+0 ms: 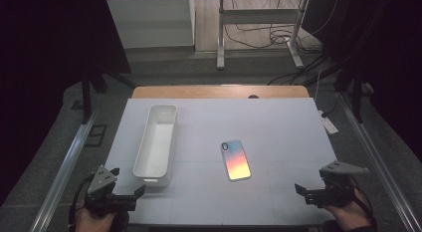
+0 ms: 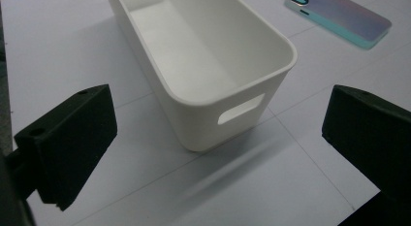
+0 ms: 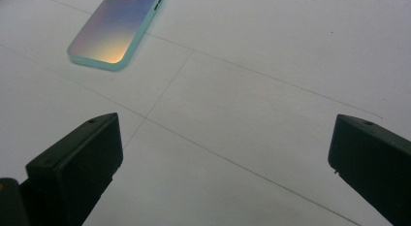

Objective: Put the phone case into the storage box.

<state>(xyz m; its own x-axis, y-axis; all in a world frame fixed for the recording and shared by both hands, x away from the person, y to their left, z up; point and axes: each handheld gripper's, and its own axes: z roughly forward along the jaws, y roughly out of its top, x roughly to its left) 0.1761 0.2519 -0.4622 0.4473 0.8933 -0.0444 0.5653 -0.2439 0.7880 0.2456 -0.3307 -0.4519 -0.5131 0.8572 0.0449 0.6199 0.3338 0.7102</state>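
We see a white work surface (image 1: 278,117) laid over a wooden table, with a long white bin (image 1: 156,142) toward its left edge and a phone case (image 1: 235,159) (iridescent back up, camera cut-out toward the far edge) lying flat near the middle. We hold the left gripper (image 1: 130,191) at the near left corner, its jaws spread wide with nothing between them, pointing at the bin's near end, where a slot handle (image 2: 241,109) faces us; the bin is empty, which suggests it serves as the receptacle. We hold the right gripper (image 1: 304,191) near the near right corner, jaws likewise spread and empty, aimed across the sheet toward the case, which lies well apart from it. Both things rest on bare sheet, apart from each other, so that either gripper can approach without obstruction. We can read no brand, label or writing on the bin, the case or the sheet, which bears faint ruled lines.
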